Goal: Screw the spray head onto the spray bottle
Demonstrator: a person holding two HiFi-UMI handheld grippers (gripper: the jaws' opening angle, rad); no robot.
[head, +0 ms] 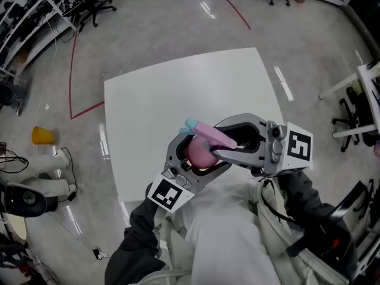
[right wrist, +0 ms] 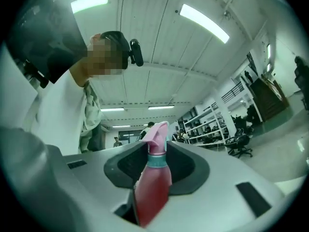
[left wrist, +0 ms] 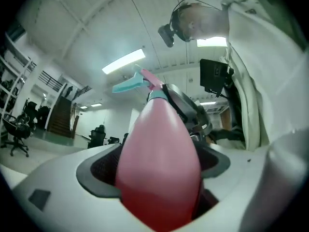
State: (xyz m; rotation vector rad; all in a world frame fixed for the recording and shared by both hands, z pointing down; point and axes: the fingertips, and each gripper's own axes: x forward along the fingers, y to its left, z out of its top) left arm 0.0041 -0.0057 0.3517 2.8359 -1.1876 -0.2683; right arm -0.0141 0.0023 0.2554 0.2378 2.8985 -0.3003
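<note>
A pink spray bottle [head: 200, 149] is held up in front of my chest, over the near edge of the white table [head: 178, 88]. My left gripper [head: 196, 156] is shut on its fat body [left wrist: 159, 168], which fills the space between the pads. The pink spray head [head: 211, 134] with its teal trigger [head: 190, 124] sits on the bottle's neck and points up and left. My right gripper [head: 217, 140] comes in from the right and is shut around the head at the teal collar [right wrist: 157, 161]. The bottle's neck [right wrist: 152, 192] runs between its dark pads.
My pale-clothed torso [head: 225, 236] is right below both grippers. A yellow object [head: 43, 135] lies on the floor at left, beside a red tape line [head: 74, 70]. Office chairs [head: 95, 5] and shelving stand at the back left, and a white frame [head: 356, 82] at right.
</note>
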